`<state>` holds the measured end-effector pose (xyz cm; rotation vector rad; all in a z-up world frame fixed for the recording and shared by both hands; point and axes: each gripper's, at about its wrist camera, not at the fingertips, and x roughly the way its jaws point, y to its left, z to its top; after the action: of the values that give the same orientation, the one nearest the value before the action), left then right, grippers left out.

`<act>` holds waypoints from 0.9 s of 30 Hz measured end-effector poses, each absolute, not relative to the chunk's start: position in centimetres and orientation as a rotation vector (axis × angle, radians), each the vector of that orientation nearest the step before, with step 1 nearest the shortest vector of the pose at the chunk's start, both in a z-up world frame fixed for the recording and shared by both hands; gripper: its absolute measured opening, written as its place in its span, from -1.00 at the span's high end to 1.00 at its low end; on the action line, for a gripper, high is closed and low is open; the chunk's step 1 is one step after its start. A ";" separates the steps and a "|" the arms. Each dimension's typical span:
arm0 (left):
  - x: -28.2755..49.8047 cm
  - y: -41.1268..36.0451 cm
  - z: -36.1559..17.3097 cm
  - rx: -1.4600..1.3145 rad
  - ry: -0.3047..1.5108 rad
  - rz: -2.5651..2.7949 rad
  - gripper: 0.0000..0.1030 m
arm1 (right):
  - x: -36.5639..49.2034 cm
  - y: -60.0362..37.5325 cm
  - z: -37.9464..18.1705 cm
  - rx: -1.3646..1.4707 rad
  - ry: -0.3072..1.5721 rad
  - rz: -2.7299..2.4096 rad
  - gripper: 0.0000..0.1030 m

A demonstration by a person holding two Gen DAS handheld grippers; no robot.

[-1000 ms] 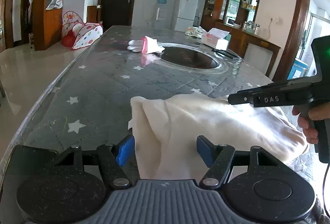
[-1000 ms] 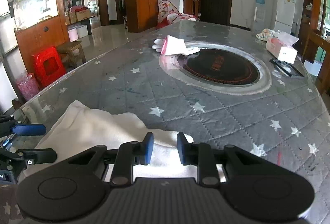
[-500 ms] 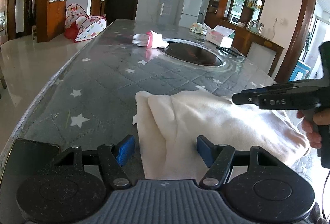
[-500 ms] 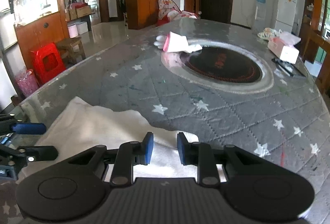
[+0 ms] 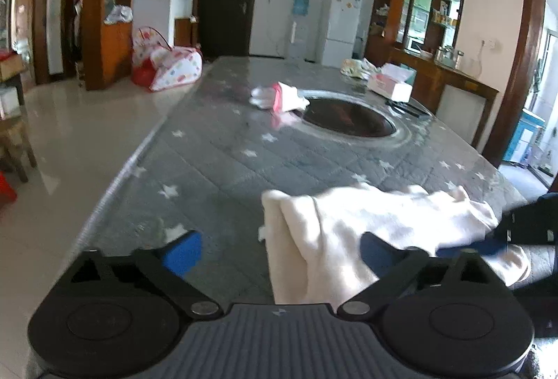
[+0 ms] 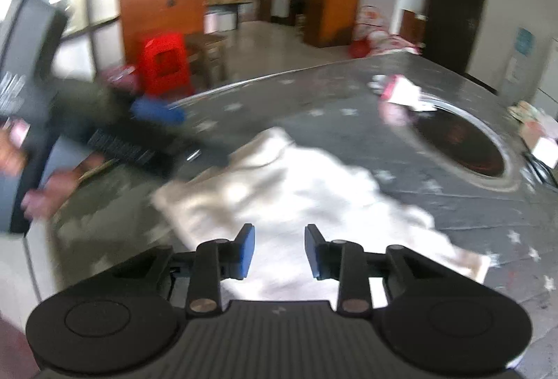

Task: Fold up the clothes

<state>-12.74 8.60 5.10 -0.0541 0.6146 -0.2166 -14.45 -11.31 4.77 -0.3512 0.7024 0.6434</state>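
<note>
On the grey star-patterned table (image 5: 223, 163) lay one cream folded cloth garment (image 6: 300, 190); two grippers, left gripper (image 5: 279, 250) and right gripper (image 6: 279, 251), hovered with fingers spread.

Bare table (image 5: 216, 169) left of the cloth (image 5: 348, 225) — pink packet (image 5: 282, 96) well beyond.

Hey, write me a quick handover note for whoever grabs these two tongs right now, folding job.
Left tongs: open wide, straddling the near left edge of the cream garment, nothing gripped.
Right tongs: open, just over the garment's near edge, nothing gripped; that view is motion-blurred.
Garment: lying on the star-patterned table cover, near the front edge, with one flap folded over along its left side.
Done: apparently a first fold only.
Left: grip the garment, finish the remaining folds and flatten it.
</note>
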 end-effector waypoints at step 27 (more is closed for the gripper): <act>-11.2 10.9 6.4 -0.190 0.708 -0.196 -1.00 | -18.2 -1.8 1.5 -0.693 0.543 0.733 0.42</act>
<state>-11.16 10.85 6.39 -0.1898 0.7079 -0.1959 -18.20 -1.83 1.55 -0.6928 0.5434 0.7326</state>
